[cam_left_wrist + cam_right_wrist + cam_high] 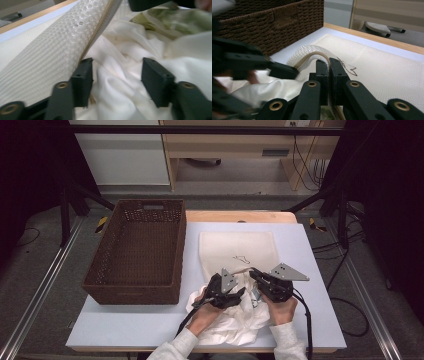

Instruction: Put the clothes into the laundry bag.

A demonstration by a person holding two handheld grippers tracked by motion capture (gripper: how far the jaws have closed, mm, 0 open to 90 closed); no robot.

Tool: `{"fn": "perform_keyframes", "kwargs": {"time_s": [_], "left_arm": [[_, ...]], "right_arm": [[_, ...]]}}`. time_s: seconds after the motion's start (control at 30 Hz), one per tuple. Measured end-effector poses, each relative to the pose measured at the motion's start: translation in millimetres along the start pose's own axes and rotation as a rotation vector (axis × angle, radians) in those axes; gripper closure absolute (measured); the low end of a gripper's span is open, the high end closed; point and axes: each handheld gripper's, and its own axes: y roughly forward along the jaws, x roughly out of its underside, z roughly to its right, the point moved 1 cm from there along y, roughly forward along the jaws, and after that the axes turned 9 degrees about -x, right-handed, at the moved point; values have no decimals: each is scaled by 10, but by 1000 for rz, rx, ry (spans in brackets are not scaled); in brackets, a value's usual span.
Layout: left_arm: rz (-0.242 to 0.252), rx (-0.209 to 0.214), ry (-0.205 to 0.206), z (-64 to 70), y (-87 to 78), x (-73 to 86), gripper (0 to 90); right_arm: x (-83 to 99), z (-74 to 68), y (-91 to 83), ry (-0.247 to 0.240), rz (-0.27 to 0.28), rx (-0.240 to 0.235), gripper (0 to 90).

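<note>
White cloth (120, 82) is straddled by the spread left claw (116, 75); the bag (387, 65) rim is pinched by the right claw (329, 72). Cloth could be snagged by the zipper (100, 27).

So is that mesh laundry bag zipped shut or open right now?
Open. The right gripper pinches the mesh bag's zipper edge up, and the white cloth spills from its mouth.

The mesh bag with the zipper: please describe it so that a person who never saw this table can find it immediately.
Start at the brown woven basket on the table's left side. Just right of it lies the flat cream mesh bag, bearing a small dark drawn mark. Unlike the crumpled white cloth at its near end, it has a netted texture and a zipper edge, which the right gripper pinches.
</note>
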Motion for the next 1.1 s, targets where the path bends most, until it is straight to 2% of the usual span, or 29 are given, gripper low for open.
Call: {"fn": "perform_keyframes", "kwargs": {"time_s": [0.13, 0.27, 0.33, 0.43, 0.5, 0.57, 0.63, 0.73, 0.9, 0.97, 1.07, 1.1], "left_arm": [[-1, 22, 26, -59, -334, 72, 333], [-34, 9, 27, -113, -507, 256, 325], [-40, 17, 8, -136, -523, 374, 325], [-64, 62, -50, -149, -434, 554, 361], [-68, 74, -46, -136, -392, 597, 413], [-56, 89, -36, -131, -386, 605, 483], [-55, 86, -34, -125, -373, 627, 615], [-49, 63, -32, -109, -360, 648, 769], [-9, 69, -78, -115, -406, 633, 800], [29, 93, -104, -111, -449, 584, 803], [80, 118, -107, -49, -493, 435, 806], [92, 118, -94, -17, -485, 376, 807]], "right_arm": [[2, -1, -7, 0, -1, 1, 867], [12, 1, -9, -5, -4, 0, 866], [17, -1, 0, 8, -1, -3, 866], [34, 2, 6, 2, -9, -8, 866], [40, 3, 13, 5, -11, -12, 866], [44, -2, 17, 5, -12, -13, 865], [51, -8, 24, 4, -14, -13, 865], [64, -13, 35, 7, -18, -20, 865], [80, -28, 44, 4, -22, -22, 865], [81, -31, 48, 2, -20, -23, 864], [86, -44, 61, 8, -22, -29, 865], [87, -47, 68, 4, -22, -28, 865]]}}
